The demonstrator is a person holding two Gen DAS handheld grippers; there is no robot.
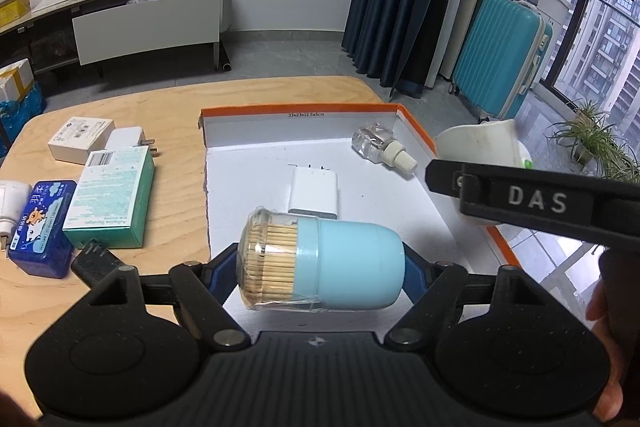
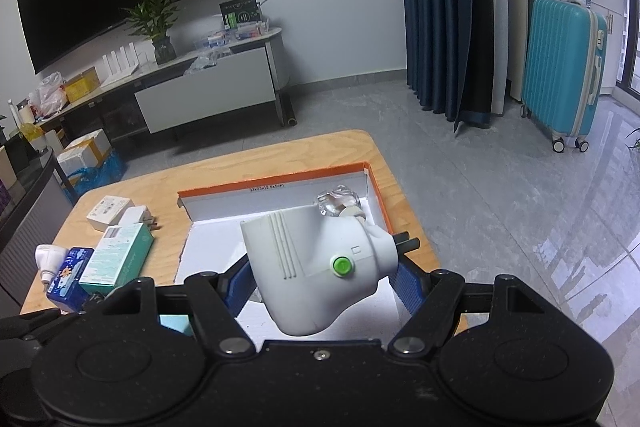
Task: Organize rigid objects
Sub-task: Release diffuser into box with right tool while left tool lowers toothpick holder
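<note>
My left gripper point(image 1: 320, 261) is shut on a light-blue toothpick holder point(image 1: 352, 263) with a clear cap, held sideways over the near part of the orange-rimmed white box point(image 1: 300, 107). In the box lie a white charger point(image 1: 314, 193) and a clear glass bottle point(image 1: 374, 143). My right gripper point(image 2: 322, 273) is shut on a white plug-in device point(image 2: 304, 267) with a green button, held above the box's point(image 2: 272, 179) right side; it also shows in the left wrist view point(image 1: 480, 145).
On the wooden table point(image 1: 176, 99) left of the box lie a green box point(image 1: 112, 197), a blue pack point(image 1: 42, 225), a white carton point(image 1: 80, 139), a white adapter point(image 1: 128, 139) and a white plug point(image 1: 10, 203). A teal suitcase point(image 2: 560, 75) stands on the floor beyond.
</note>
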